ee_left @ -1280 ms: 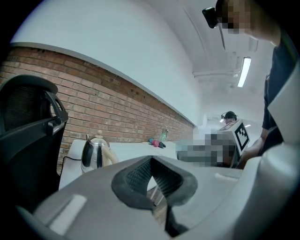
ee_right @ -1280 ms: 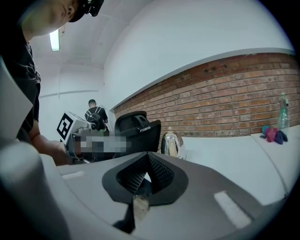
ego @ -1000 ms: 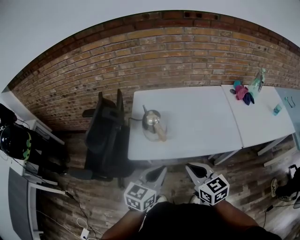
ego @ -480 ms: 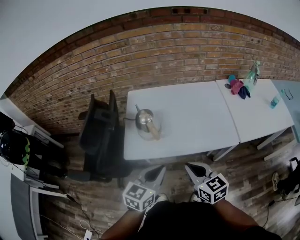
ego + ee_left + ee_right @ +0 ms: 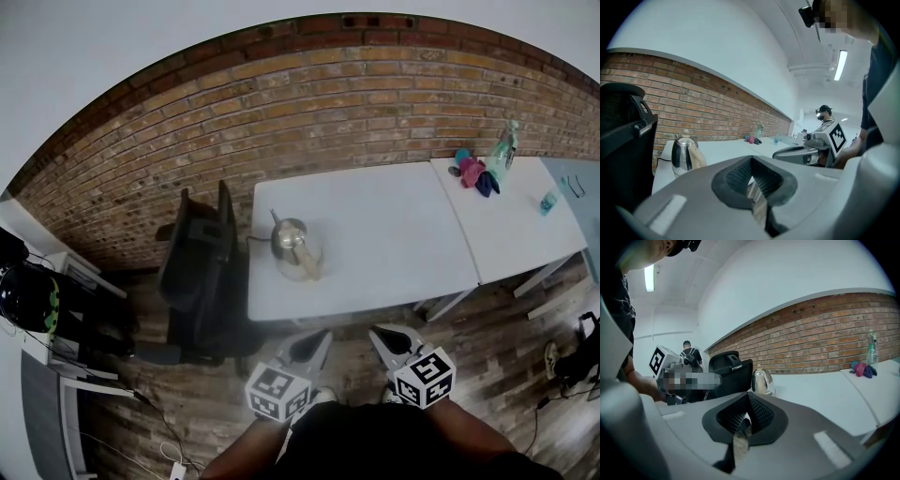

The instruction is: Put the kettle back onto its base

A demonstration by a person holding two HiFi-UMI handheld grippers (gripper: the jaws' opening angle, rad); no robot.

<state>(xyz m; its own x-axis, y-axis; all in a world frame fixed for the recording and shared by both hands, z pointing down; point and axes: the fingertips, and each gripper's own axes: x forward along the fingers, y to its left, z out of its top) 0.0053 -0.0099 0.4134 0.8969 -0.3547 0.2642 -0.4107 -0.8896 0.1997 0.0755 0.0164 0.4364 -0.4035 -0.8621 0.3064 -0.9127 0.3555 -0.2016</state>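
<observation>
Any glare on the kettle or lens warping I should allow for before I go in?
Head view: heavy fisheye, the brick wall bows into an arc; kettle small but sharp. Left gripper view: kettle's steel shows soft reflections, no blown glare. Right gripper view: even light, kettle clear, corners vignetted black.

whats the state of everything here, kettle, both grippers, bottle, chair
kettle: upright on the table, lid on
left gripper: shut, empty
right gripper: shut, empty
spray bottle: upright
chair: unoccupied, at the table's end
</observation>
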